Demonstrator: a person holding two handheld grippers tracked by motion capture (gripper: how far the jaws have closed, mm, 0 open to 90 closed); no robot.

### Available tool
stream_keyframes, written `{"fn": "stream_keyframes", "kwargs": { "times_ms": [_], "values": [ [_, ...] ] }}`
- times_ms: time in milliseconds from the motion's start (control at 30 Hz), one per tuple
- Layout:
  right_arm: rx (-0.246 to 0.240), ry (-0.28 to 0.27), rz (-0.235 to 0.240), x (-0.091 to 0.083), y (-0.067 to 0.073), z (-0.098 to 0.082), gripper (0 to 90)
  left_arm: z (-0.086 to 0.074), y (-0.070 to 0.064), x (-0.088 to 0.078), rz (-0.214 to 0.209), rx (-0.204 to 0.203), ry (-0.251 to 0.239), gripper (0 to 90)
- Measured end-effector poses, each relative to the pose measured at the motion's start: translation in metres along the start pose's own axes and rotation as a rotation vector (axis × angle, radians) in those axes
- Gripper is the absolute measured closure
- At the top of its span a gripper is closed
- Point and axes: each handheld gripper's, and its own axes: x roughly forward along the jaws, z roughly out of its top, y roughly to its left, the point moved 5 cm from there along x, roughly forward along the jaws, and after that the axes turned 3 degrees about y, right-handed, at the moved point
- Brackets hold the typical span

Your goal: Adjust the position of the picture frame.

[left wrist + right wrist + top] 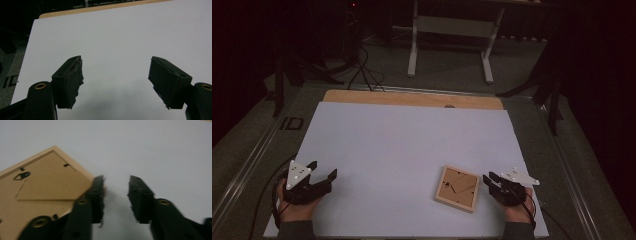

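Okay, here's how I'd go about grabbing this thing cleanly:

1. The left gripper [323, 170] sits at the left near edge of the white sheet [402, 135] with its jaws spread wide and nothing between them. I'd leave it parked, or bring it over later to steady things.

2. The frame [456, 188] lies back side up on the sheet, right of centre near the front edge, turned a bit askew. In the right gripper view you can see its hanger [22, 175] and the backing board, so it's flat and thin, meaning a grab only works on the rim.

3. The right gripper [490, 179] is just beside the frame's right corner. Its jaws are partly closed with only bare sheet between them, and the frame's corner sits outside the left jaw, touching or nearly so. So nothing's gripped.

4. My guess at the fix: open up again, shift toward the frame so the rim goes between the pads, then close.

5. Watch for the frame sliding on the smooth sheet.
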Motion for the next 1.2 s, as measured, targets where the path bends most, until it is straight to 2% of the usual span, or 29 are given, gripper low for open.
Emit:
{"fn": "stream_keyframes", "kwargs": {
  "times_ms": [100, 133, 167, 533, 633, 867, 1000, 1200],
  "values": [
    [-0.020, 0.027, 0.019, 0.003, 0.005, -0.003, 84.2, 0.000, -0.001, 0.000, -0.005, 0.002, -0.001, 27.6],
    [-0.020, 0.027, 0.019, 0.003, 0.005, -0.003, 84.2, 0.000, -0.001, 0.000, -0.005, 0.002, -0.001, 27.7],
    [-0.029, 0.042, 0.024, 0.005, 0.007, -0.004, 88.6, 0.000, -0.002, 0.000, -0.007, 0.004, 0.000, 28.1],
    [-0.048, 0.091, 0.043, 0.007, 0.014, -0.010, 89.9, 0.003, -0.013, 0.002, -0.050, 0.034, -0.002, 31.6],
    [-0.070, 0.126, 0.051, 0.007, 0.021, -0.016, 90.0, 0.004, -0.018, 0.002, -0.070, 0.037, -0.004, 32.4],
    [-0.074, 0.128, 0.058, 0.003, 0.025, -0.018, 90.0, 0.005, -0.030, 0.003, -0.112, 0.052, -0.004, 34.2],
    [-0.074, 0.129, 0.068, 0.002, 0.028, -0.019, 90.0, 0.004, -0.037, 0.003, -0.136, 0.044, -0.004, 34.1],
    [-0.094, 0.132, 0.084, -0.001, 0.036, -0.021, 90.0, 0.005, -0.061, 0.000, -0.189, 0.088, -0.011, 34.1]
  ]
}}
